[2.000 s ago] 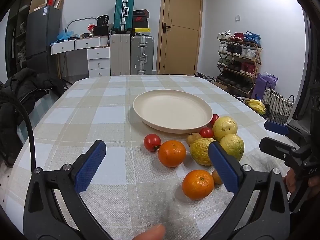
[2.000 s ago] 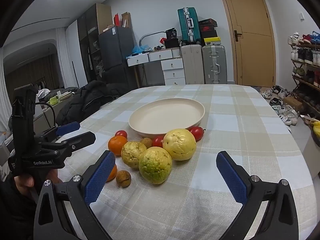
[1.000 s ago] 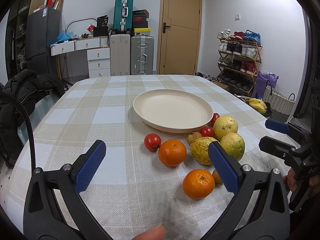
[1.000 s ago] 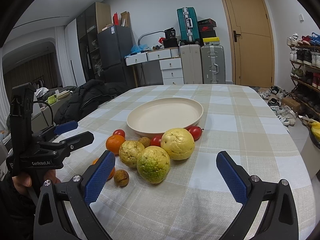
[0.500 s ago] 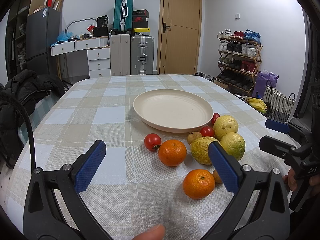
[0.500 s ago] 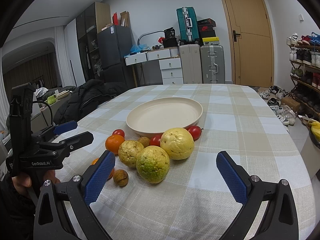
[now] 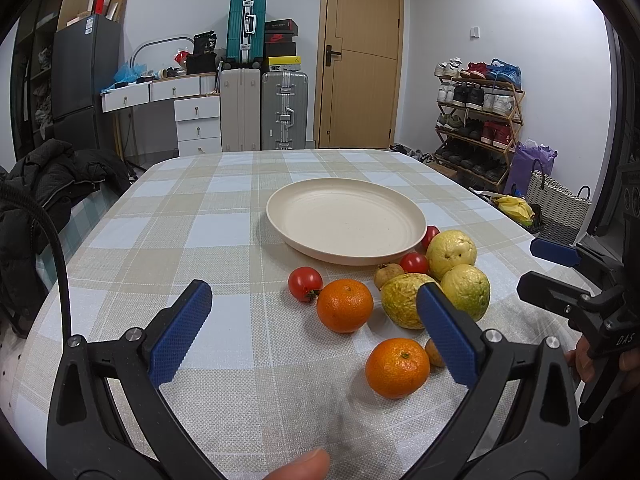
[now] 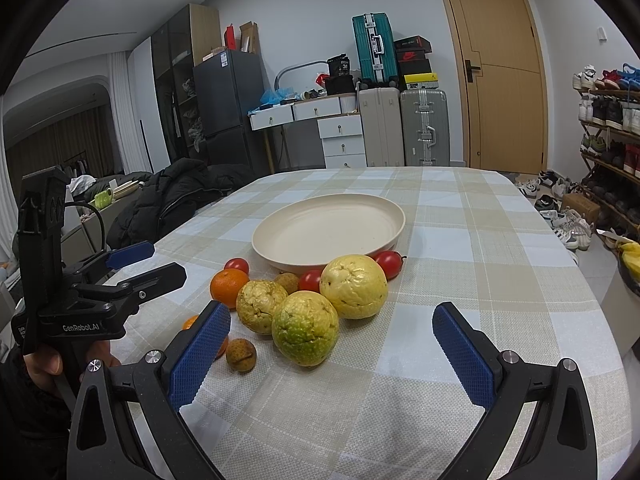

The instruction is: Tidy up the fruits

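Observation:
An empty cream plate (image 7: 346, 220) (image 8: 328, 232) sits mid-table. In front of it lie three guavas (image 7: 466, 290) (image 8: 306, 328), two oranges (image 7: 345, 305) (image 7: 397, 367), three small tomatoes (image 7: 305, 283) (image 8: 388, 263) and two small brown fruits (image 8: 241, 354). My left gripper (image 7: 312, 330) is open and empty, hovering near the oranges; it also shows in the right wrist view (image 8: 140, 262). My right gripper (image 8: 332, 350) is open and empty, just short of the green guava; it also shows in the left wrist view (image 7: 554, 268).
The checked tablecloth (image 7: 180, 240) covers an oval table. A black jacket (image 7: 52, 176) lies on a seat at the left. Suitcases (image 7: 284, 110), drawers and a door stand behind. A shoe rack (image 7: 476, 120) and basket (image 7: 556, 208) are at the right.
Almost nothing has moved. The right wrist view has crept slightly closer to the fruit. Both grippers stay open.

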A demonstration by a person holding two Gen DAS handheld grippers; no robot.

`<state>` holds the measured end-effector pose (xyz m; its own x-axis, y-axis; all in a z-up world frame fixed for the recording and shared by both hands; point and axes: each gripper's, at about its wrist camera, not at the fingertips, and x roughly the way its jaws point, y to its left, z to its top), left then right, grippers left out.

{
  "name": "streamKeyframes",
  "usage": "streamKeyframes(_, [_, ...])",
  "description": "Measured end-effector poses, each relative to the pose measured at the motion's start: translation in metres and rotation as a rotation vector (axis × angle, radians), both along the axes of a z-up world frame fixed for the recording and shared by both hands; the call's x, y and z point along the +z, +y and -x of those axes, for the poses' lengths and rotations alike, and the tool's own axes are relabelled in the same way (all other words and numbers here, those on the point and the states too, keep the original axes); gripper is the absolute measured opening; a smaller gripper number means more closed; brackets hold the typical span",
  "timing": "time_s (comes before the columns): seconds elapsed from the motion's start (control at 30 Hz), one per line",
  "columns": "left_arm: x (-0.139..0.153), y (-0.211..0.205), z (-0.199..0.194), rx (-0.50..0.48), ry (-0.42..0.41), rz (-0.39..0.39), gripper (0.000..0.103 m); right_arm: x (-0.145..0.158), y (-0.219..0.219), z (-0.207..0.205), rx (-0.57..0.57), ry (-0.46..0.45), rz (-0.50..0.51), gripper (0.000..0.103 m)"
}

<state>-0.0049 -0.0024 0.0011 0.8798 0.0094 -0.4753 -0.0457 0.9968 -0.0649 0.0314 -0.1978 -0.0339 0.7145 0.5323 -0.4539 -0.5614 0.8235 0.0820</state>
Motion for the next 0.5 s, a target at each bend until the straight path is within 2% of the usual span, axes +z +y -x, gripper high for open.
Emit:
streamKeyframes(0.27, [0.0000,-0.0002,0.0002,0.000,0.000,-0.001,0.102,-0.0017,-0.0001,-0.0012,0.000,0.001,0.006,0.103])
streamKeyframes(0.5, [0.0000,-0.0002,0.0000,0.000,0.000,-0.001,0.102,-0.0041,0.0062,0.0004,-0.004,-0.021,0.060,0.103])
